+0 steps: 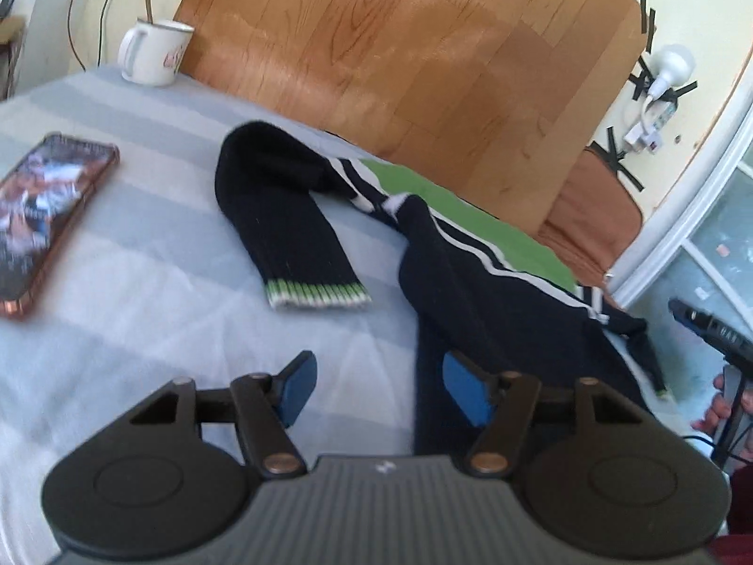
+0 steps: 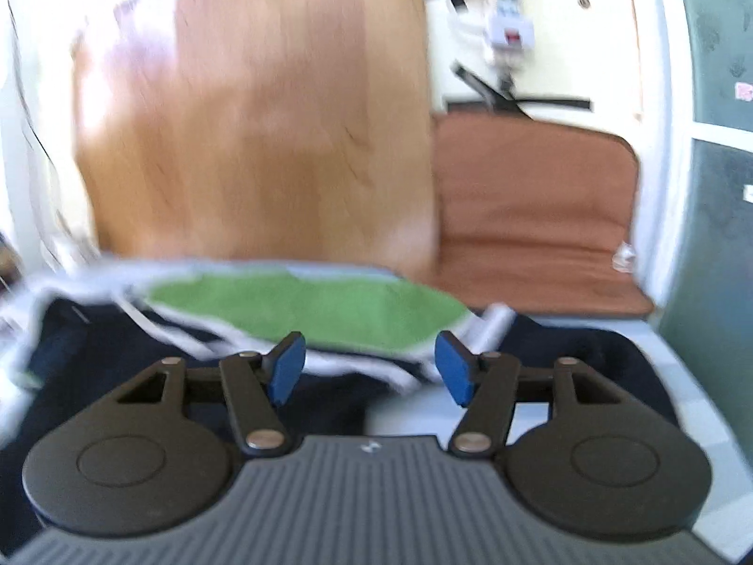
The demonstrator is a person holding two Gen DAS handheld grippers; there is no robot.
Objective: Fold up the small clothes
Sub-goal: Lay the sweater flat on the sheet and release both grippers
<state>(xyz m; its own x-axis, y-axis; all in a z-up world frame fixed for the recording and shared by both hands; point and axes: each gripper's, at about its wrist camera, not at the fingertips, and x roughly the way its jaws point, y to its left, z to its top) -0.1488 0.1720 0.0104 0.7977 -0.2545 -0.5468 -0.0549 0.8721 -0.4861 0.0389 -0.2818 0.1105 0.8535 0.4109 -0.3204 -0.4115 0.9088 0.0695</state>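
Observation:
A small black garment with white stripes [image 1: 494, 296] lies crumpled on the pale blue striped cloth [image 1: 141, 282]; one sleeve with a green-and-white cuff [image 1: 317, 296] stretches out to the left. My left gripper [image 1: 376, 388] hovers open just over the garment's near edge, nothing between its blue pads [image 1: 463, 391]. In the blurred right wrist view the same garment [image 2: 117, 353] spreads below my right gripper [image 2: 369, 367], which stands open and empty above it. A green cloth [image 2: 301, 310] lies beyond. The right gripper's tip [image 1: 706, 329] and a hand show at the left wrist view's right edge.
A phone in a brown case [image 1: 47, 216] lies at the left of the cloth and a white mug [image 1: 153, 52] stands at the far left corner. A wooden board [image 1: 400, 56] leans behind. A brown cushion [image 2: 532, 216] sits right of it, by a window frame.

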